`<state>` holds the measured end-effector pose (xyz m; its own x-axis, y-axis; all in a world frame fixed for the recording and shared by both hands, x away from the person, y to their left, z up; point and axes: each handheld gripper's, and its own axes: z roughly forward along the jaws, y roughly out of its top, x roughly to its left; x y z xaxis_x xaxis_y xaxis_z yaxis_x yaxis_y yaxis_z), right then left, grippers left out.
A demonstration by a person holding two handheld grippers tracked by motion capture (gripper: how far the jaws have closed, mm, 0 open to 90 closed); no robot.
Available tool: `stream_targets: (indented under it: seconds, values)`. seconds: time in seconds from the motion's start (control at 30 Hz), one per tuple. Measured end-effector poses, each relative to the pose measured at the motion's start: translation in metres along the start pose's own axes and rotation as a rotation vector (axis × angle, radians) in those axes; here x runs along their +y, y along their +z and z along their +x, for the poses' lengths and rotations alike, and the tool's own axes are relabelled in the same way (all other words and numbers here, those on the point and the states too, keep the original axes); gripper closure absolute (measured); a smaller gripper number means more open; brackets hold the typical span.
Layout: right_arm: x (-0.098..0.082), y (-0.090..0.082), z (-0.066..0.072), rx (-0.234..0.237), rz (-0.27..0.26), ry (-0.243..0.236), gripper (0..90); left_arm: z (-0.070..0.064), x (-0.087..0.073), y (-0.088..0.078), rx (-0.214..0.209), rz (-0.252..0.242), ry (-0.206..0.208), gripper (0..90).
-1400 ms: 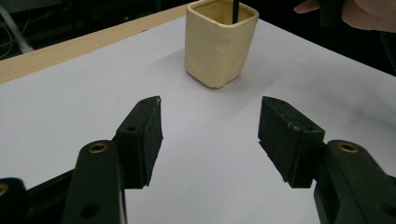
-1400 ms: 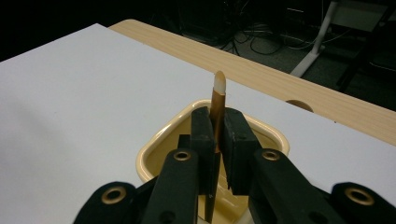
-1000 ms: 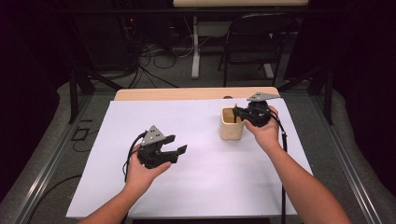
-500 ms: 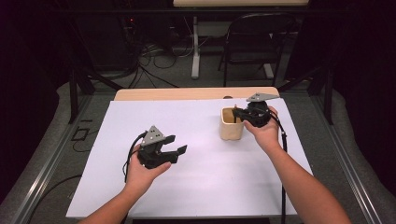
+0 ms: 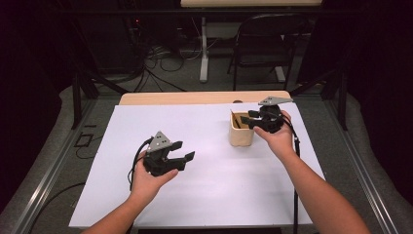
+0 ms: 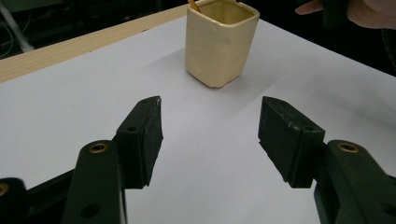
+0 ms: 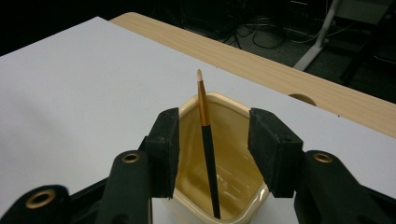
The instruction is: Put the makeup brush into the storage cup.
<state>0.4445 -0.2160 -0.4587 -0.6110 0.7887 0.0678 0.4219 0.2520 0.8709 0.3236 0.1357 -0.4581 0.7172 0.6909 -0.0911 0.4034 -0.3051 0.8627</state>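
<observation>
Your right gripper (image 7: 212,140) has just been opening, so the thin black-and-gold brush (image 7: 207,144) now stands free in the cream square ceramic cup (image 5: 241,130), right of centre. Drop-off looks done. Left gripper (image 6: 210,135) wide open, empty.

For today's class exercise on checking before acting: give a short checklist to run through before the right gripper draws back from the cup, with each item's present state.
1. Right gripper jaws have just been opening, pads off the brush: ok.
2. Brush inside cup, leaning on its rim: ok.
3. Cup upright on the white sheet: ok.
4. Left gripper open, holding nothing, apart from the cup: ok.
5. Brush will stay put when the gripper leaves: cannot tell.
</observation>
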Motion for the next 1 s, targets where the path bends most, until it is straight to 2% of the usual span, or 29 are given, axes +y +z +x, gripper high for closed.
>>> stream_targets:
  seconds: [0.3,1.0]
  values:
    - [0.0004,-0.0005,0.0008,-0.011,0.005,-0.01,50.0,0.001,0.0002,-0.0004,0.001,0.003,-0.001,40.1]
    - [0.0029,-0.0048,0.0024,-0.004,0.001,-0.018,48.6,0.0008,0.0003,-0.0001,0.001,0.007,0.0,40.1]
